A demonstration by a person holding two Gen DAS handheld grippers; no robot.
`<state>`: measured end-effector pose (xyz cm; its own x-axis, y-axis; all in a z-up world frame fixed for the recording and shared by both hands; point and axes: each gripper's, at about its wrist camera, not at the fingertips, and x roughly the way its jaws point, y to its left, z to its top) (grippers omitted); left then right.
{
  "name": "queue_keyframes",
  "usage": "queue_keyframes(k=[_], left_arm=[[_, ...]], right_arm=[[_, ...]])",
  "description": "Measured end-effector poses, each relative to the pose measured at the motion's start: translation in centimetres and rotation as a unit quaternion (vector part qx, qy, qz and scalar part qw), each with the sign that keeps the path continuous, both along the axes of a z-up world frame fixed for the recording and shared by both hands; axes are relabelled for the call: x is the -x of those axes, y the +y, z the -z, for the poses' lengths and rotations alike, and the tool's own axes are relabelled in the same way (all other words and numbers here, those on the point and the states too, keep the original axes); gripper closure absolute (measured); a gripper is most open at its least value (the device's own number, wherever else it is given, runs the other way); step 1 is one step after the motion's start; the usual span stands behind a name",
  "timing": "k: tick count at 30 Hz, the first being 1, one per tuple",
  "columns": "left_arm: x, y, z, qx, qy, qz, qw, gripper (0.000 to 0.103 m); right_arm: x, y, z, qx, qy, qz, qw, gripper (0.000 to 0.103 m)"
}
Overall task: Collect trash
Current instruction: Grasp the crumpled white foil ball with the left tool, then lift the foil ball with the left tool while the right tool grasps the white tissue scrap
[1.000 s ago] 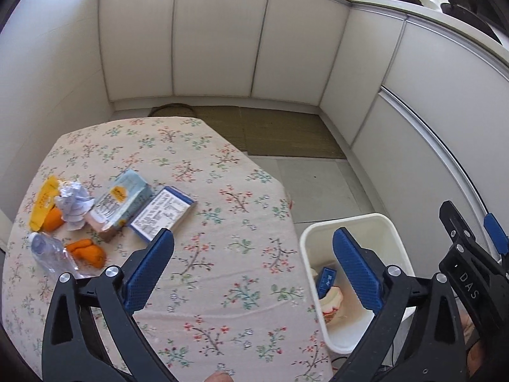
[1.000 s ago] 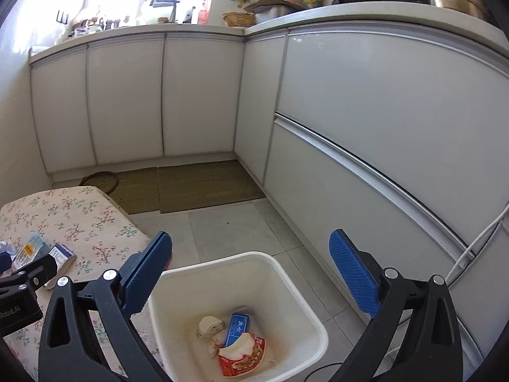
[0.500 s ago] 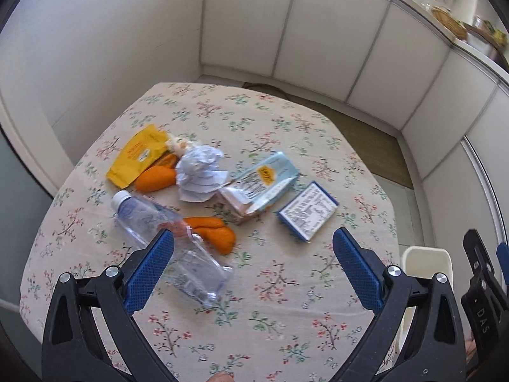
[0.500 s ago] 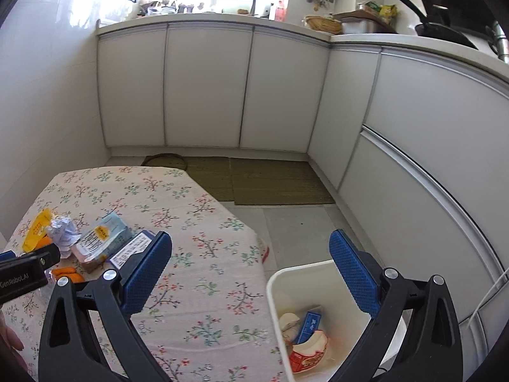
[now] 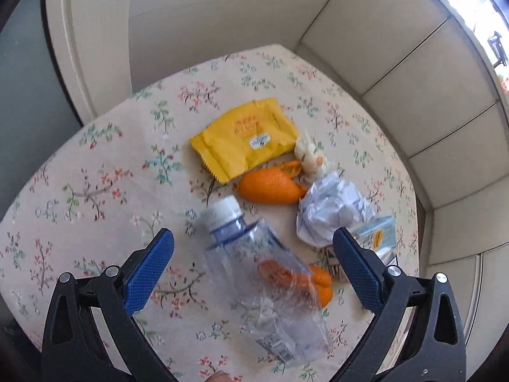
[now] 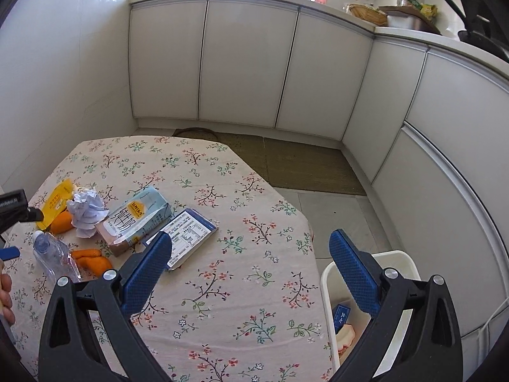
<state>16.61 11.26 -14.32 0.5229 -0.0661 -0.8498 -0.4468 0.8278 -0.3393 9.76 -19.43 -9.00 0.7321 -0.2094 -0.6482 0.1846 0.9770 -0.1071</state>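
My left gripper (image 5: 253, 262) is open above a crushed clear plastic bottle (image 5: 264, 273) that lies between its fingers on the floral tablecloth (image 5: 95, 191). Near it lie a yellow wrapper (image 5: 245, 138), orange peels (image 5: 270, 186), a crumpled paper ball (image 5: 334, 210) and a light blue carton (image 5: 378, 238). My right gripper (image 6: 249, 262) is open and empty above the table's near right side. In its view I see the carton (image 6: 136, 218), a blue-edged flat box (image 6: 186, 232), the bottle (image 6: 54, 256) and the white bin (image 6: 404, 261) with trash inside.
White kitchen cabinets (image 6: 248, 60) curve round the back and right. A woven mat (image 6: 302, 165) lies on the tiled floor beyond the table. The bin stands on the floor at the table's right edge. The left gripper's body (image 6: 12, 205) shows at the left of the right view.
My left gripper swung left from the bin side and lowered over the bottle and trash pile. My right gripper turned left from the bin toward the table. Both stayed open.
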Motion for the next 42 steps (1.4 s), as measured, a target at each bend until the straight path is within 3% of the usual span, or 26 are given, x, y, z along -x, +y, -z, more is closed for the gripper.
queue_keyframes(k=[2,4,10,12,13,17,23,28,30,34,37,39,42], left_arm=[[-1.0,-0.7,-1.1,-0.019,-0.022,0.021,0.9994,0.007],[-2.0,-1.7,-1.7,-0.015,-0.041,0.053,0.9976,0.007],[-5.6,-7.3,-1.0,-0.078,-0.037,0.156,0.984,0.012],[-6.5,-8.4,0.0,-0.095,-0.021,0.178,0.9791,0.036],[-6.8,-8.8,0.6,-0.101,-0.01,0.191,0.9764,0.053],[-7.2,-8.9,2.2,-0.129,0.012,0.191,0.973,0.077],[-5.3,-7.8,-0.3,-0.11,-0.04,0.184,0.9759,0.082],[-2.1,-6.1,-7.5,-0.099,-0.126,0.155,0.975,0.082],[-0.2,-5.6,-10.9,-0.12,-0.163,0.143,0.9689,0.082],[4.6,-4.3,-16.4,-0.173,-0.217,0.115,0.9539,0.082],[7.0,-3.4,-18.0,-0.2,-0.232,0.106,0.9461,0.082],[7.7,-2.9,-18.3,-0.219,-0.234,0.097,0.9423,0.082],[7.4,-1.9,-17.9,-0.223,-0.222,0.093,0.9447,0.082]], right_arm=[[-0.3,-0.1,0.3,-0.002,0.005,0.001,1.0,0.007],[-0.5,-0.4,0.5,-0.002,0.009,0.002,1.0,0.007],[-1.0,-2.6,0.8,-0.005,0.02,0.024,1.0,0.007],[-1.1,-3.4,0.9,-0.008,0.024,0.031,0.999,0.007],[-1.2,-3.7,0.9,-0.009,0.025,0.033,0.999,0.007],[-1.3,-4.4,1.2,-0.021,0.032,0.035,0.999,0.007],[-2.3,-3.9,2.1,-0.068,0.057,0.013,0.996,0.007],[-4.8,-1.8,2.7,-0.146,0.089,-0.055,0.984,0.007],[-5.9,0.0,2.9,-0.169,0.105,-0.089,0.976,0.007],[-9.8,4.6,3.4,-0.238,0.147,-0.144,0.949,0.007],[-12.4,8.8,4.0,-0.283,0.181,-0.173,0.926,0.009],[-13.8,11.3,4.5,-0.292,0.193,-0.177,0.92,0.011],[-16.0,15.1,5.7,-0.293,0.21,-0.18,0.915,0.017]])
